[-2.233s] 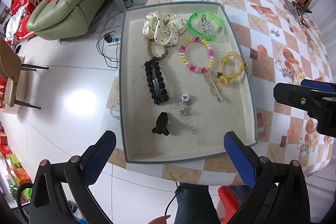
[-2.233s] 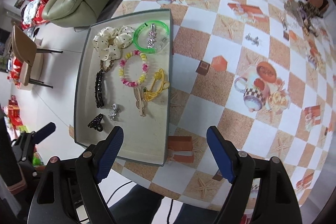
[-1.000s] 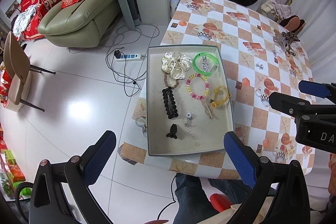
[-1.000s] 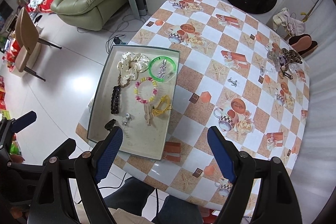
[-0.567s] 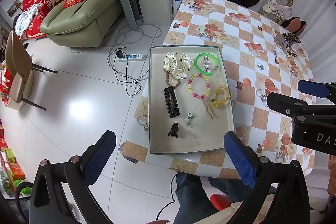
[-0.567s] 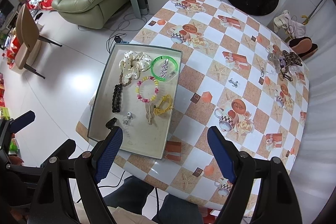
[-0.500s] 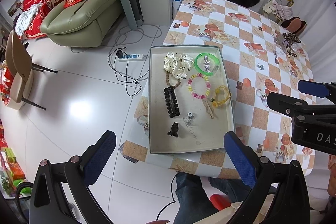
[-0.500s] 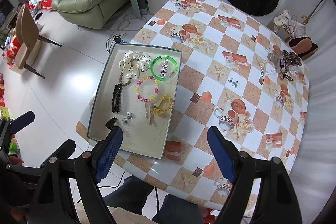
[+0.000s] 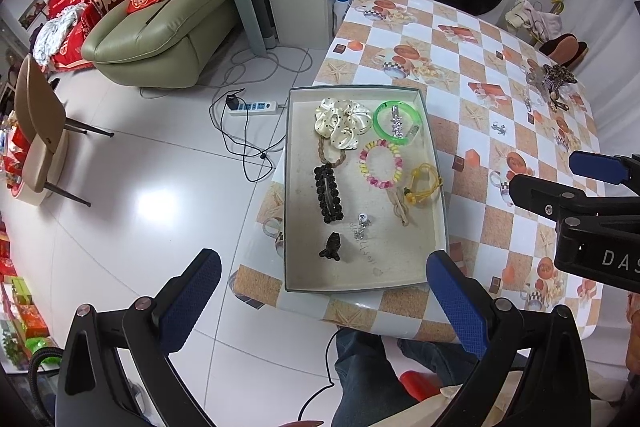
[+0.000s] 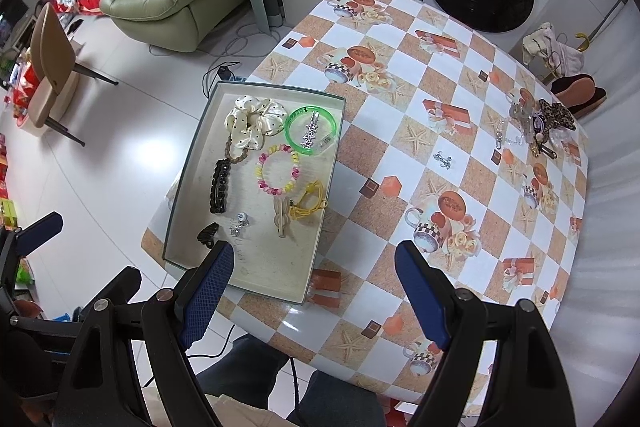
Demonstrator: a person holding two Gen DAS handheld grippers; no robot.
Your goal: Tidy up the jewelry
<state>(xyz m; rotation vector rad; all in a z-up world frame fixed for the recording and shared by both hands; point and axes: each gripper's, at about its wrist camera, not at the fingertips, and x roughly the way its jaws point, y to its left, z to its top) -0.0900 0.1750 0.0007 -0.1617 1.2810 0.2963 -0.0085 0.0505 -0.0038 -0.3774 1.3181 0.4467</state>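
Two grippers hang high above our table (image 10: 460,155), holding nothing; our left gripper (image 9: 320,291) is spread wide; the tray (image 9: 289,187) at the table's left edge carries a dotted scrunchie (image 9: 340,119), green bangle (image 9: 396,123) and beaded bracelet (image 9: 380,163); our right gripper (image 10: 316,287) is spread wide too.

Bench (image 10: 400,115): orange/white checks w/ starfish. Tray (image 10: 192,163) grey. Scrunchie (image 10: 252,123) cream, black dots. Bangle (image 10: 312,133) green; tool pads (image 10: 206,293) blue.
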